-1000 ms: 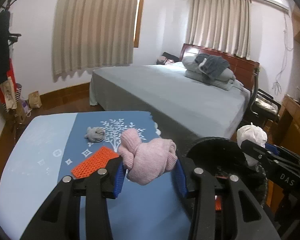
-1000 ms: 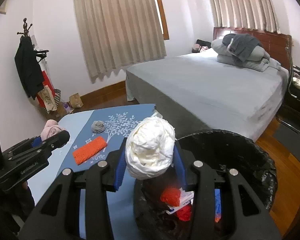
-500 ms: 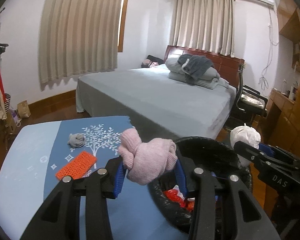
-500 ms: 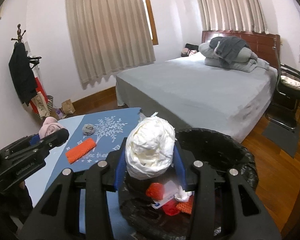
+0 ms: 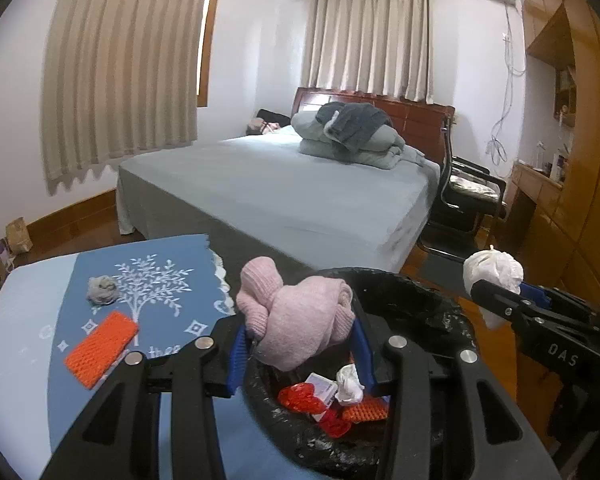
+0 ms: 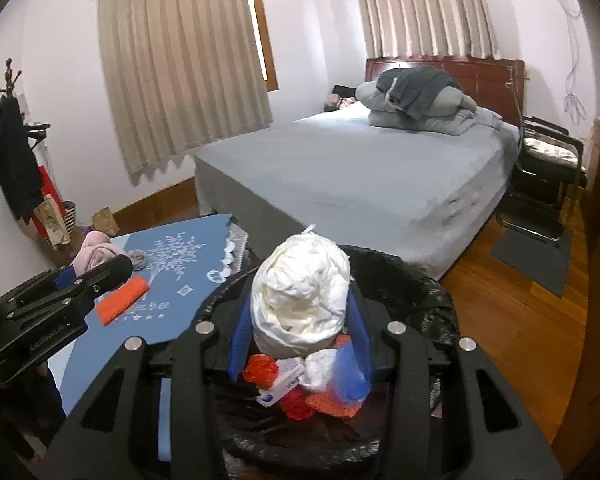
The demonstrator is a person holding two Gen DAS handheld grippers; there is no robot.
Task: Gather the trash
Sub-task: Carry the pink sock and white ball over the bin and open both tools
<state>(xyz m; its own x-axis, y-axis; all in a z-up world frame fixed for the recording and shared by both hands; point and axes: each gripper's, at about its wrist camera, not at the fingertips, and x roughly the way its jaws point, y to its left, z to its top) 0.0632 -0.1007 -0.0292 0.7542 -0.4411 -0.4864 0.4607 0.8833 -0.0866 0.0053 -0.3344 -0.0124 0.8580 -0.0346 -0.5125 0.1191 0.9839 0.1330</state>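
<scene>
My left gripper [image 5: 298,346] is shut on a knotted pink sock [image 5: 296,318] and holds it over the near rim of a black-lined trash bin [image 5: 416,292]. My right gripper [image 6: 298,338] is shut on a crumpled white wad [image 6: 300,302] and holds it above the bin's opening [image 6: 400,280]. Red, orange and white scraps [image 5: 332,398] lie inside the bin. An orange mesh piece [image 5: 100,342] and a small grey wad [image 5: 101,289] lie on the blue table cloth [image 5: 172,280].
A large grey bed [image 5: 292,192] with folded bedding stands behind the table. A black chair [image 5: 468,196] and wooden cabinets [image 5: 560,200] are to the right. A coat rack [image 6: 12,152] stands at the left wall.
Both grippers have moved right from above the table to over the bin, each still holding its item. The bin's contents now show below both grippers.
</scene>
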